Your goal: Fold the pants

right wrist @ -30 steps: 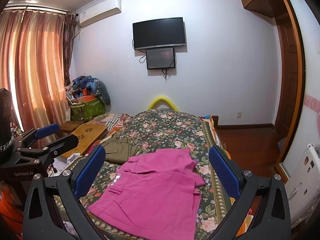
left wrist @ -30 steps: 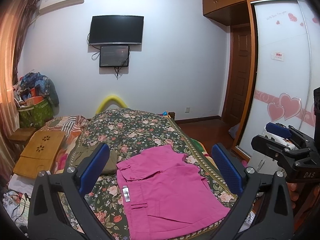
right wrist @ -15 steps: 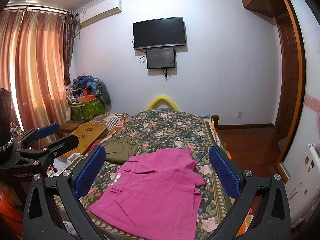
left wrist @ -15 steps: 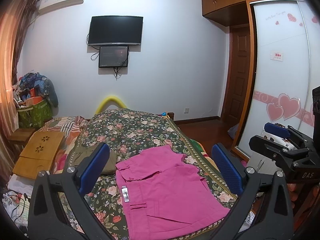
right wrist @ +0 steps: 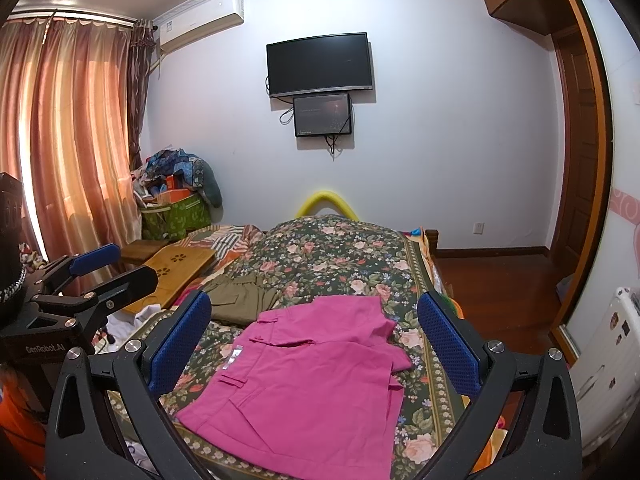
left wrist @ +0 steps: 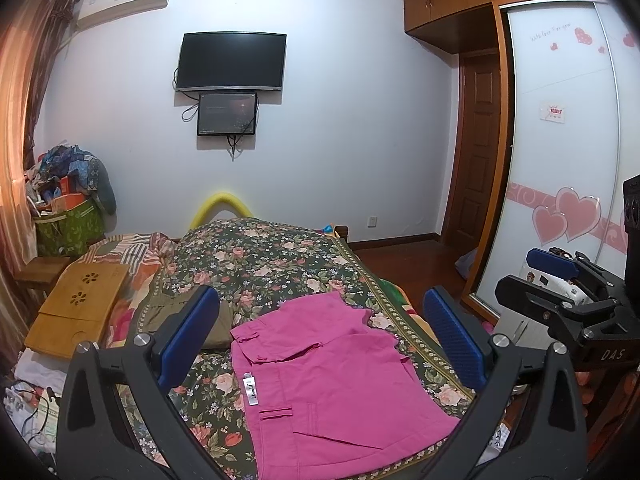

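Pink pants (left wrist: pixel 332 384) (right wrist: pixel 308 380) lie folded into a compact rectangle on the near end of the floral bedspread (left wrist: pixel 260 256) (right wrist: pixel 340 248), with a white label showing on the waistband. My left gripper (left wrist: pixel 322 332) hovers above and in front of them, open and holding nothing. My right gripper (right wrist: pixel 314 338) is open too, held off the pants with nothing between its blue pads. Each gripper shows in the other's view: the right gripper (left wrist: pixel 560 284) at the right edge, the left gripper (right wrist: pixel 92 276) at the left edge.
Olive-green clothing (left wrist: pixel 176 316) (right wrist: pixel 240 296) lies on the bed left of the pants. A wooden lap tray (left wrist: pixel 76 308) sits on the bed's left side. A green bag (right wrist: pixel 176 216) stuffed with clothes stands by the curtain. A wardrobe (left wrist: pixel 568 152) and wooden floor (right wrist: pixel 492 292) lie right.
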### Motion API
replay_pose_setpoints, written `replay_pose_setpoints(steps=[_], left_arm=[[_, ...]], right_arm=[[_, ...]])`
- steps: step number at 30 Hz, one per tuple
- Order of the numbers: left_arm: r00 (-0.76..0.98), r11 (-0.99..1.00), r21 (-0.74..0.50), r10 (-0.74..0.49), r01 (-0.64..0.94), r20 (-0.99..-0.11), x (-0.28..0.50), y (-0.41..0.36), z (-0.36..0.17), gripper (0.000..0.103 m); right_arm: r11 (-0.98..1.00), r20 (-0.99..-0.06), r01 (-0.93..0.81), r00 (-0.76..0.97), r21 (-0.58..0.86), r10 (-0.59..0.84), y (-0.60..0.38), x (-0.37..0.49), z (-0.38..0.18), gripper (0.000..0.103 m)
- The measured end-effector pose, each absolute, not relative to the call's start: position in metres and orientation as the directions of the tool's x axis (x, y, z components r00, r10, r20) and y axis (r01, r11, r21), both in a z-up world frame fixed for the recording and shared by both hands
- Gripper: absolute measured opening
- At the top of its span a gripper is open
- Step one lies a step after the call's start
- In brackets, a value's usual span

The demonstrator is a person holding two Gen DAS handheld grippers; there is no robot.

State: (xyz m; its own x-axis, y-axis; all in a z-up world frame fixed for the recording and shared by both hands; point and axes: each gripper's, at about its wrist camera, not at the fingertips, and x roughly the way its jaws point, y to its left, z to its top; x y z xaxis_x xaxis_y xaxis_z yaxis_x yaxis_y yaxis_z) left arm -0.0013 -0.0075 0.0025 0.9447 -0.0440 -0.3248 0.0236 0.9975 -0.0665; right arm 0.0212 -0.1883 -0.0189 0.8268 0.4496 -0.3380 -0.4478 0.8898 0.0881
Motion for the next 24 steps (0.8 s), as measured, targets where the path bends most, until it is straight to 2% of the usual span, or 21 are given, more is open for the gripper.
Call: replay_pose_setpoints(steps=[16,24], left_arm=[[0.923,0.997,-0.083,-0.039,0.008,-0.383,0.031,0.007,-0.021,0.103],[0.883,0.997,-0.074,-0.014,-0.024,-0.469,0.087,0.034,-0.06,0.103]], right_arm=[[0.896,-0.381,-0.437,0.818,0.077,0.431,-0.188,0.042,-0.036,0.103],[0.896,-0.482,-0.421,0.761,0.142,0.434,-0.203,0.095,-0.072,0.103]])
